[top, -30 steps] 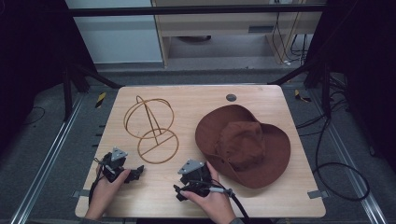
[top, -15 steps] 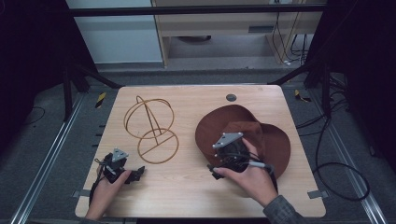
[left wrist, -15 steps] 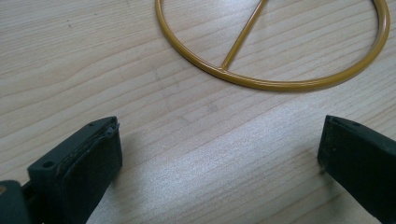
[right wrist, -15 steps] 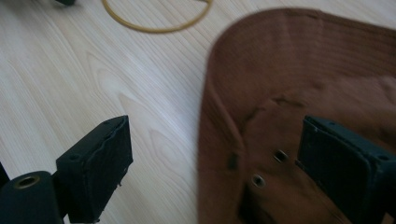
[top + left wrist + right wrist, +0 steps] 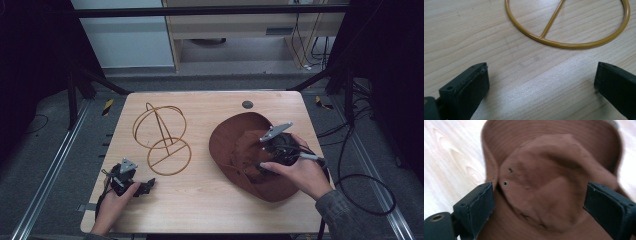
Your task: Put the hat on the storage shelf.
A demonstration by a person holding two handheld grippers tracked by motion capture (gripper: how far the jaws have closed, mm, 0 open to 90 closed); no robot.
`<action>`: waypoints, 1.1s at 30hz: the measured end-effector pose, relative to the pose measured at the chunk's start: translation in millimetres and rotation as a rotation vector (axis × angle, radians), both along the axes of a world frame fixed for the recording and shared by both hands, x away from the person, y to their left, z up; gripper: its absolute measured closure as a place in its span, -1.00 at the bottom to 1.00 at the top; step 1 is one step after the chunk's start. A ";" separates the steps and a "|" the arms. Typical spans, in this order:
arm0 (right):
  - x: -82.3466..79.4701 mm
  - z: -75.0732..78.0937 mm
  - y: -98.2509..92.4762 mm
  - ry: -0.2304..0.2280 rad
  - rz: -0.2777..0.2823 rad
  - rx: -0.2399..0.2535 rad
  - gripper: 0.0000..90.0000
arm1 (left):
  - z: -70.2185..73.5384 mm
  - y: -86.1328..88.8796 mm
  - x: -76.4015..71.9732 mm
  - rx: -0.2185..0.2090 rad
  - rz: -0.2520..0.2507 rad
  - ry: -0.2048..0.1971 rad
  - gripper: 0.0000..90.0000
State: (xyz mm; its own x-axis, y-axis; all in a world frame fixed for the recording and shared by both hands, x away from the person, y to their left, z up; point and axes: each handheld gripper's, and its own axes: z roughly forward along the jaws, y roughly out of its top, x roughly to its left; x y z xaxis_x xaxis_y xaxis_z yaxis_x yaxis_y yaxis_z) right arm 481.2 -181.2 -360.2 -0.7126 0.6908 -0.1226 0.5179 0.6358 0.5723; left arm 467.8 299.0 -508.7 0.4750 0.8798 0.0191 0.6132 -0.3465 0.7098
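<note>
A brown wide-brimmed hat (image 5: pixel 239 150) lies on the right half of the wooden table. My right gripper (image 5: pixel 265 157) hovers over its crown (image 5: pixel 544 182), open, jaws spread to either side of the crown without touching it. A yellow wire hat stand (image 5: pixel 162 140) with a ring base (image 5: pixel 574 42) stands left of centre. My left gripper (image 5: pixel 142 187) rests low near the front left, open, just short of the ring base, nothing between its jaws (image 5: pixel 539 85).
The wooden table (image 5: pixel 200 200) has a small dark round insert (image 5: pixel 247 104) near its far edge. Cables trail off the right side to the floor. Metal frame rails run along both sides.
My right gripper has moved from the front centre of the table up and right over the hat's crown. The left gripper has stayed in place.
</note>
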 end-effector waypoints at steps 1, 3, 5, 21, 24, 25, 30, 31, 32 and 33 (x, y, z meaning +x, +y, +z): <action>0.0 0.0 0.0 0.000 0.000 0.000 -0.78 | 0.0 0.0 0.0 0.000 0.000 0.000 -1.00; 3.2 3.4 -4.6 0.000 -0.006 0.004 -0.77 | 0.2 0.8 -0.3 0.003 -0.008 0.003 -1.00; 6.4 5.4 -6.9 0.003 -0.002 -0.005 -0.75 | 0.2 1.5 -1.0 0.002 -0.013 0.002 -1.00; 50.6 8.2 -2.2 0.062 0.024 -0.032 -0.14 | 0.2 3.4 -2.6 0.003 -0.027 0.002 -1.00; 58.2 5.2 -0.9 0.086 0.019 -0.022 -0.39 | 0.2 3.2 -2.9 0.003 -0.027 0.002 -1.00; 60.9 4.4 -1.1 0.079 0.013 -0.022 -0.47 | 0.0 2.9 -3.1 0.000 -0.025 0.000 -1.00; 75.0 -6.1 1.7 0.123 0.021 -0.037 -0.70 | -0.1 2.6 -3.2 -0.003 -0.023 -0.001 -1.00; 75.0 -6.1 1.7 0.123 0.021 -0.037 -0.70 | -0.1 2.6 -3.2 -0.003 -0.023 -0.001 -1.00; 75.9 -7.8 2.4 0.133 0.031 -0.035 -0.69 | -0.2 2.6 -3.2 -0.002 -0.023 -0.001 -1.00; 77.1 -11.1 4.9 0.132 0.050 -0.043 -0.65 | -0.2 2.6 -3.2 -0.003 -0.023 -0.001 -1.00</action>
